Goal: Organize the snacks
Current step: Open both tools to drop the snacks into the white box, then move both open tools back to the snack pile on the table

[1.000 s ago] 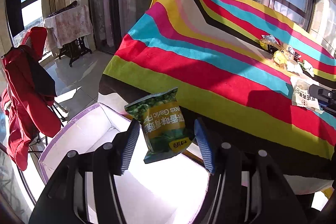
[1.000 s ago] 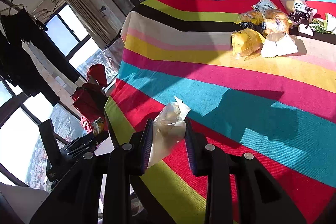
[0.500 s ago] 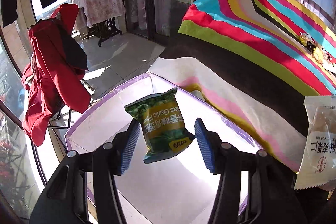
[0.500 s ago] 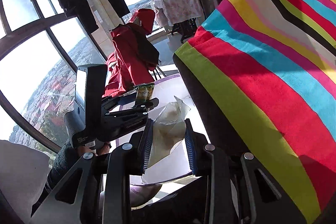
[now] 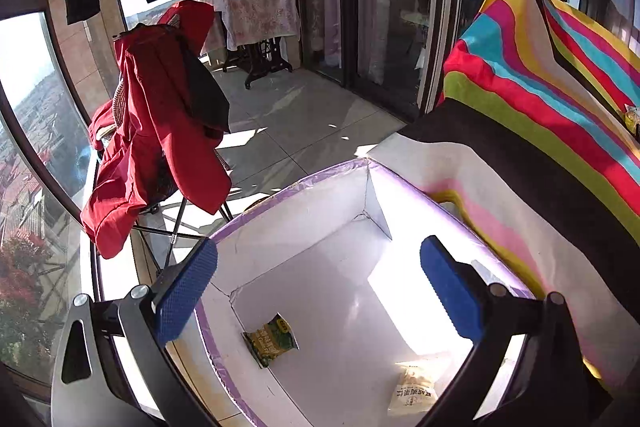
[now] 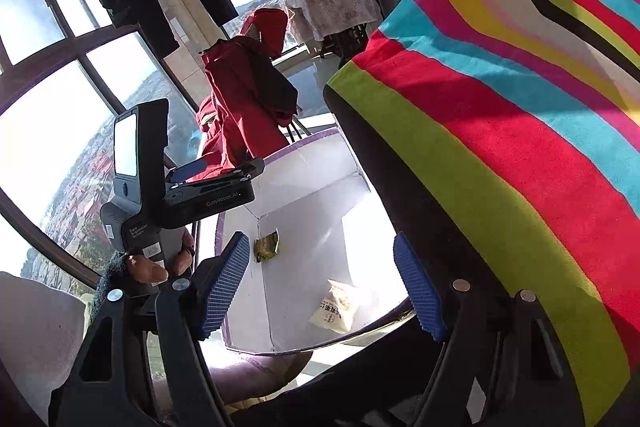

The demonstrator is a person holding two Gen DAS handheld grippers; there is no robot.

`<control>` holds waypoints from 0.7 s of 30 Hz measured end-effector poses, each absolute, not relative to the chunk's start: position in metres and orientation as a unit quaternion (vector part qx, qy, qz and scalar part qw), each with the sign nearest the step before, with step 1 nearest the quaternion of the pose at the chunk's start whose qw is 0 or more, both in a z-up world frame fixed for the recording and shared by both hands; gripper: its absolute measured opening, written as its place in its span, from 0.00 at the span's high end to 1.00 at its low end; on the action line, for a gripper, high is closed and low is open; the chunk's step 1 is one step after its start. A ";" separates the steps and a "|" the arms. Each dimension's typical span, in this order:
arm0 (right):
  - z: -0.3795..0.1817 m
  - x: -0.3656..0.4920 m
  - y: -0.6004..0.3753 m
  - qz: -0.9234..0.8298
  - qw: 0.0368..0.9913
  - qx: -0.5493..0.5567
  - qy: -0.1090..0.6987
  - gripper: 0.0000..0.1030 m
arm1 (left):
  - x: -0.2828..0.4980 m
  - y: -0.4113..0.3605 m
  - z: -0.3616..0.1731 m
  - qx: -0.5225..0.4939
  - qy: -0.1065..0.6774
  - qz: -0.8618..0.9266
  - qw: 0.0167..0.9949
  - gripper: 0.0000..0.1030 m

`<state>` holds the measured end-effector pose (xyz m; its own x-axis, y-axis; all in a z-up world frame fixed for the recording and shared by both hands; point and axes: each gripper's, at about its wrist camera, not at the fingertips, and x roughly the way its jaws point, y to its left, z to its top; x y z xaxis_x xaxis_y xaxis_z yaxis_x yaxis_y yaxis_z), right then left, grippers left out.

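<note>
White cardboard is filling the lower middle of both my views: the box (image 5: 304, 227), purple along its rim, is sitting beside the striped cloth (image 5: 532, 99) that is draping down on the right of each frame. I am holding the left gripper (image 5: 318, 281) above the box with its blue pads spread wide and nothing between them. My right gripper (image 6: 322, 281) is hanging over the same box, likewise released, its pads far apart.

Both snacks are lying on the box floor. In the left view the green bag (image 5: 271, 339) is resting at lower centre, close against the left wall, and the pale bag (image 5: 412, 393) is lying near the bottom right, partly in a patch of sun. In the right view the green bag (image 6: 267, 246) is showing just right of my left pad, against the wall, while the pale bag (image 6: 335, 307) is sitting lower, nearer the front wall, well apart from the green one.

At left centre of the right view, the other handset (image 6: 176, 187) is showing, a hand (image 6: 160, 259) gripping it. A red jacket (image 5: 156, 123) is hanging over a chair at left of the left view.
</note>
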<state>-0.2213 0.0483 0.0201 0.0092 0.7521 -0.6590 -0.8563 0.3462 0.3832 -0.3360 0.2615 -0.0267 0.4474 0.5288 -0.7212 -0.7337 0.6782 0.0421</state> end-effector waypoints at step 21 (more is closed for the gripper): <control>0.041 -0.054 -0.210 0.184 0.892 0.150 0.386 0.15 | -0.045 0.058 0.040 -0.115 0.357 0.059 0.925 0.02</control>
